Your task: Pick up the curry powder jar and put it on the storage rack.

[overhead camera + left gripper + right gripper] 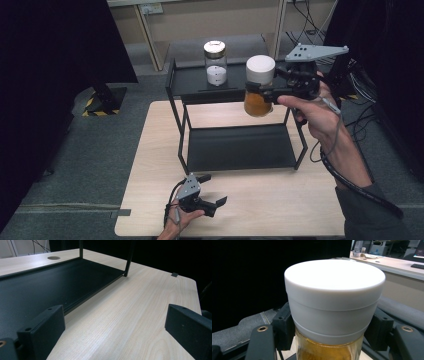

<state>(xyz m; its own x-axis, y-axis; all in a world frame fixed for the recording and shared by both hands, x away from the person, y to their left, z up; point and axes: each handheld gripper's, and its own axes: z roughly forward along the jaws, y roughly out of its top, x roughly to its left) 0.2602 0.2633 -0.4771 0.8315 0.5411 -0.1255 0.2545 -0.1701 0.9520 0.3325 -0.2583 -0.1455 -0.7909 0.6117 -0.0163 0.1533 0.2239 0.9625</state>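
Pale wood formed the table [150,165], which bore a black two-tier rack [235,145] on grey carpet, with dark curtains at both sides. Right tongs [252,90] were clamped on a jar [259,86] with a white lid and amber contents, held upright in the air at the right end of the rack's top shelf, its base hanging past the shelf's front edge. In the right gripper view the jaws pressed the jar [334,315] from both sides just under the lid. A second jar [215,62], with white contents, stood on the top shelf. Left tongs [212,190] rested low over the table's near edge, jaws spread wide with nothing between them, well apart from the held jar.
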